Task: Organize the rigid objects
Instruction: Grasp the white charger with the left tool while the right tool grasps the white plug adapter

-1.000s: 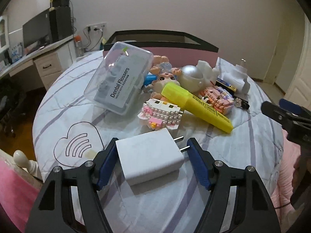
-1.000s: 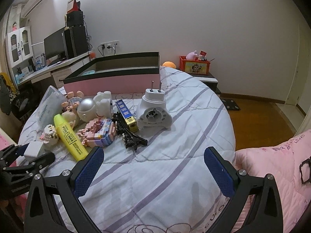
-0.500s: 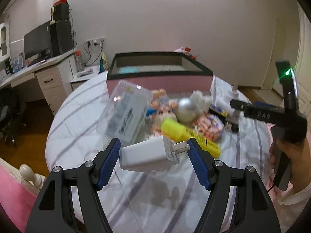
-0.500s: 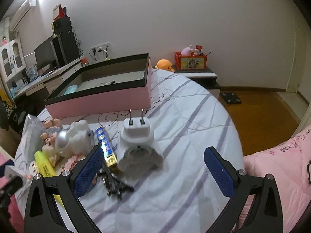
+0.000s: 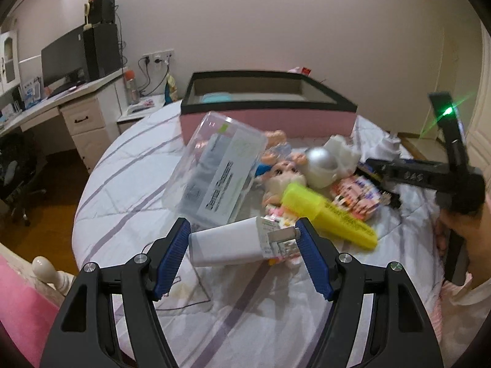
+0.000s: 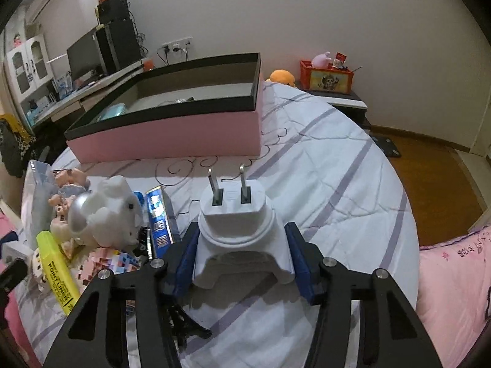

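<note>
Left wrist view. The left gripper (image 5: 242, 242) is closed on a white rectangular plastic wall charger (image 5: 225, 243) — one blue pad against its blunt end at left, the other against the metal prongs at right. The charger is lifted clear of the white quilt with lilac stripes (image 5: 129, 181). Its long axis runs left-right across the fingers, prongs pointing right, slightly tilted up at that end. Gripping end to end means the hold bears on the prong tips; I judge this less secure than a hold across the flat sides. Beyond it lies the clutter: a clear plastic dental flosser box (image 5: 216, 170) propped on a slant, a yellow highlighter pen (image 5: 330, 214), a white toy with a silver dome (image 5: 326, 162). The pink open box with a black rim (image 5: 267, 115) sits at the far side — probably the destination.

Right wrist view. The right gripper (image 6: 242, 259) has its pads against both flanks of a white round-bodied plug adapter (image 6: 242, 233); the fingers are narrowed to its width and appear to grip it. Whether it is lifted off the quilt I cannot tell. The adapter's axis points away from the camera toward the pink box (image 6: 184, 135), two prongs up and far. Holding it by the wide base keeps the prongs clear.
</note>
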### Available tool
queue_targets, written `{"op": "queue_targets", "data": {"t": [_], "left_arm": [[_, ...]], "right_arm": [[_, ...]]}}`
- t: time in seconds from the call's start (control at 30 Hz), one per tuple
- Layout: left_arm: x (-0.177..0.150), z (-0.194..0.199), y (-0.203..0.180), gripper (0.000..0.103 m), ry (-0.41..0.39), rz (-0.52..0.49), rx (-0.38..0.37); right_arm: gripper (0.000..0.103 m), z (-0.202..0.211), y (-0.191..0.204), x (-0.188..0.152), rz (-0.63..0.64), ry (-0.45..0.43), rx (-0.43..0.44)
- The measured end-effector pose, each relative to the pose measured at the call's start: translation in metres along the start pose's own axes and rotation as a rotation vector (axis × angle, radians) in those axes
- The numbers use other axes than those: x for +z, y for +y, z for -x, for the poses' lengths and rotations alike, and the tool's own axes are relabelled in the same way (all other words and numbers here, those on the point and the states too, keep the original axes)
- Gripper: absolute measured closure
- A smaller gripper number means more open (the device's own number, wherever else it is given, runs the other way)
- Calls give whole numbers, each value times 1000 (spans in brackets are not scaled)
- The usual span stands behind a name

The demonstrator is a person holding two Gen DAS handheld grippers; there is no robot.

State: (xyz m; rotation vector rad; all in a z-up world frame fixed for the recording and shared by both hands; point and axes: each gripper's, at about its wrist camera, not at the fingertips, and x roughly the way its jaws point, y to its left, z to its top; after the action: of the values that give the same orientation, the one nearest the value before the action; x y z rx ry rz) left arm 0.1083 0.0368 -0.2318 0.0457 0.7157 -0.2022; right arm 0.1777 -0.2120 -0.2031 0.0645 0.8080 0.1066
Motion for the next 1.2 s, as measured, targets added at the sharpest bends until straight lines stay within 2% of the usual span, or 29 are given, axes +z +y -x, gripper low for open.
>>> {"op": "queue_targets", "data": {"t": [0.2, 0.3, 0.4, 0.57, 0.67, 0.73, 0.8, 0.83, 1.0, 1.2], "left_arm": [[-5, -2, 1, 40, 1, -2, -35], [-9, 0, 0, 36, -1, -5, -39], [-19, 5, 1, 23, -8, -21, -52], [-39, 11, 7, 15, -5, -8, -36], [-47, 8, 12, 15, 0, -5, -17], [-47, 6, 14, 16, -7, 1, -26], [-45, 4, 11, 26, -15, -16, -30], [-44, 3, 11, 36, -16, -23, -34], [-38, 3, 15, 36, -13, -3, -57], [-30, 14, 10, 37, -56, -1, -62]], "right_arm": [[47, 14, 3, -2, 5, -42, -5], [47, 16, 3, -3, 6, -35, -3], [47, 17, 2, -6, -1, -33, -2], [47, 17, 1, -6, -6, -30, 1], [47, 16, 1, -5, -9, -30, 3], [47, 15, 0, -5, -17, -27, 6], [47, 13, 0, -5, -21, -26, 6], [47, 13, 0, -5, -22, -25, 5], [47, 13, 0, -5, -21, -32, 4], [47, 20, 0, -5, -22, -54, 7]]}}
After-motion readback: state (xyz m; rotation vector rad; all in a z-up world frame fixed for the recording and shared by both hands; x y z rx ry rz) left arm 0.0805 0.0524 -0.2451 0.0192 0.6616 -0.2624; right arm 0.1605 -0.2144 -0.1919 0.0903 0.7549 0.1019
